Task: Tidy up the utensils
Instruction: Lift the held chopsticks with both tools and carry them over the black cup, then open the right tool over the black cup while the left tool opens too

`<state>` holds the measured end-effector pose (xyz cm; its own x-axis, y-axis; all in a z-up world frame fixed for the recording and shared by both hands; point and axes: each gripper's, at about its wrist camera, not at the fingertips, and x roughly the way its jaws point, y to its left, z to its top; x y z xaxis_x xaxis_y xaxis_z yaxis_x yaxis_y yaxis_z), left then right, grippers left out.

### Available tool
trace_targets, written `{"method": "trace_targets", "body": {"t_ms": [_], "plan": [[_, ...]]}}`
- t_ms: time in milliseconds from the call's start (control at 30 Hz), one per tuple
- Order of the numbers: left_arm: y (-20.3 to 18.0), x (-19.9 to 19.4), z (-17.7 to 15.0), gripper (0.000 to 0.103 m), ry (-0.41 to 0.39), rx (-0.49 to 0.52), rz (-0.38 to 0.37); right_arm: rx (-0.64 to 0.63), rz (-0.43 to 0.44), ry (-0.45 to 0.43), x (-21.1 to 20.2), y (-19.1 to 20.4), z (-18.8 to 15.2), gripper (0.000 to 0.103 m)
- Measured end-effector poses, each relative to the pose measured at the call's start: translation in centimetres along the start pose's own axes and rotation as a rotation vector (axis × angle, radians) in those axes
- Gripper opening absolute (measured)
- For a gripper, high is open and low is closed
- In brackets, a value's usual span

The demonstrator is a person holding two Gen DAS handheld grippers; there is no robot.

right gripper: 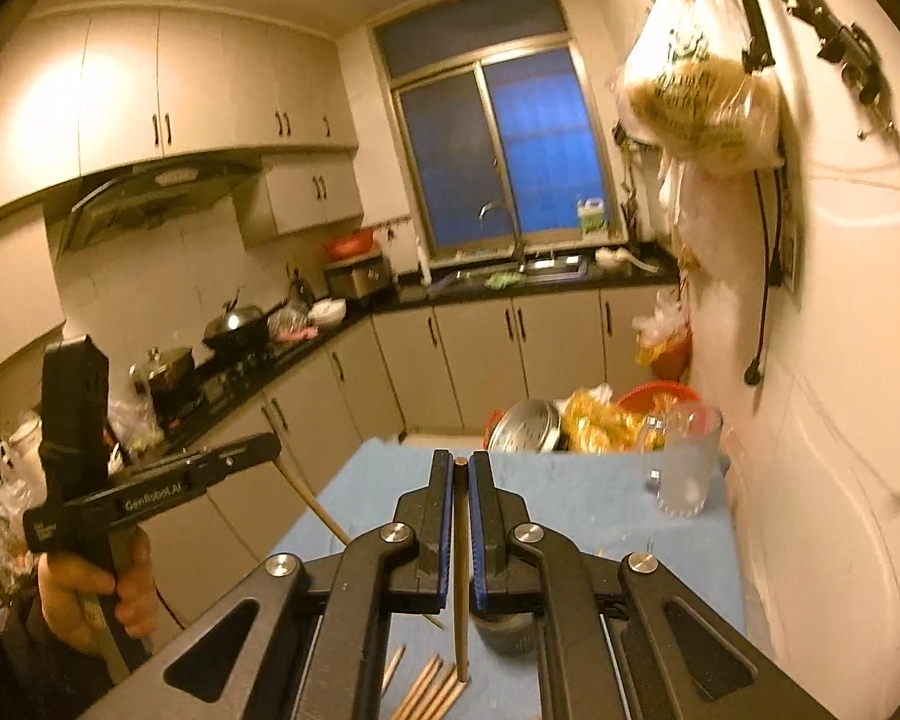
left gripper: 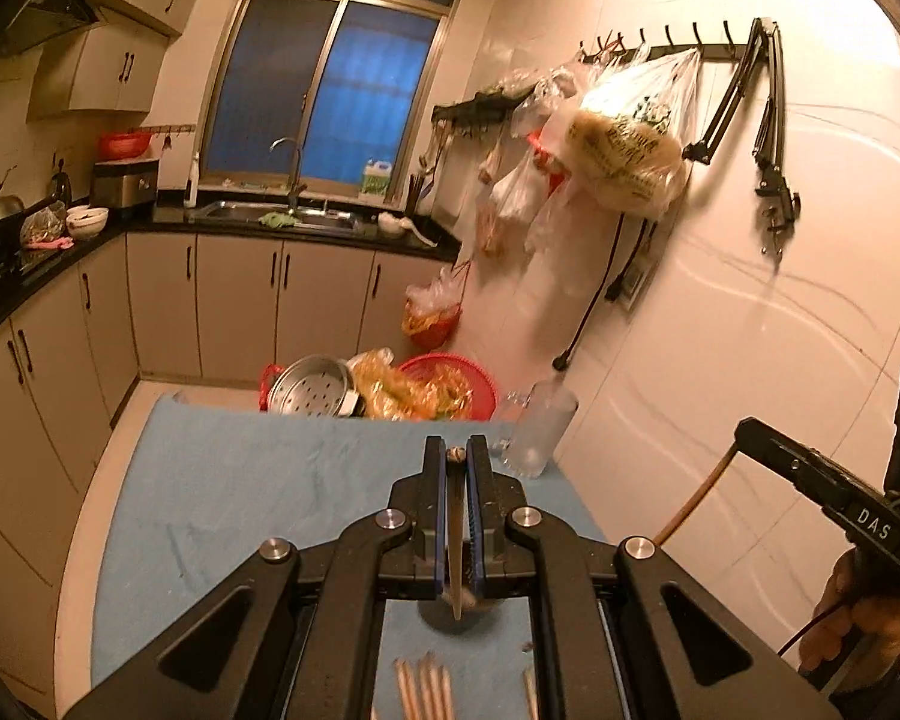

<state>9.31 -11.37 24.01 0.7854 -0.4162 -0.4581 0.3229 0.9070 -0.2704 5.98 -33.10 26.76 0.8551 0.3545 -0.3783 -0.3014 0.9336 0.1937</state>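
Left tool [left gripper: 456, 455] clamped tight, right tool [right gripper: 461, 461] likewise; both pitched slightly downward.

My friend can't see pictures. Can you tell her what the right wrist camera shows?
The right tool is shut on one chopstick, held above a blue cloth where more chopsticks lie. A glass mug stands near the wall, and a hand holds the left tool at the left.
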Motion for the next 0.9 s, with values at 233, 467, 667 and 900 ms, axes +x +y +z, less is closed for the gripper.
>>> {"method": "trace_targets", "body": {"t_ms": [233, 467, 667, 900], "plan": [[-0.8, 2.6, 0.3, 0.007, -0.049, -0.007, -0.009, -0.002, -0.039, -0.084, 1.6, -0.5, 0.9, 0.006], [0.2, 6.4, -1.1, 0.007, 0.029, -0.022, -0.009, -0.011, -0.071, -0.039, 5.7, -1.6, -0.4, 0.006], [0.8, 7.6, -2.5, 0.007, 0.07, -0.024, 0.003, 0.005, -0.077, 0.027, 8.5, -3.2, -2.5, 0.006], [1.6, 9.0, -3.8, 0.007, 0.111, -0.049, 0.015, 0.011, -0.098, 0.08, 10.7, -3.9, -4.9, 0.006]]}}
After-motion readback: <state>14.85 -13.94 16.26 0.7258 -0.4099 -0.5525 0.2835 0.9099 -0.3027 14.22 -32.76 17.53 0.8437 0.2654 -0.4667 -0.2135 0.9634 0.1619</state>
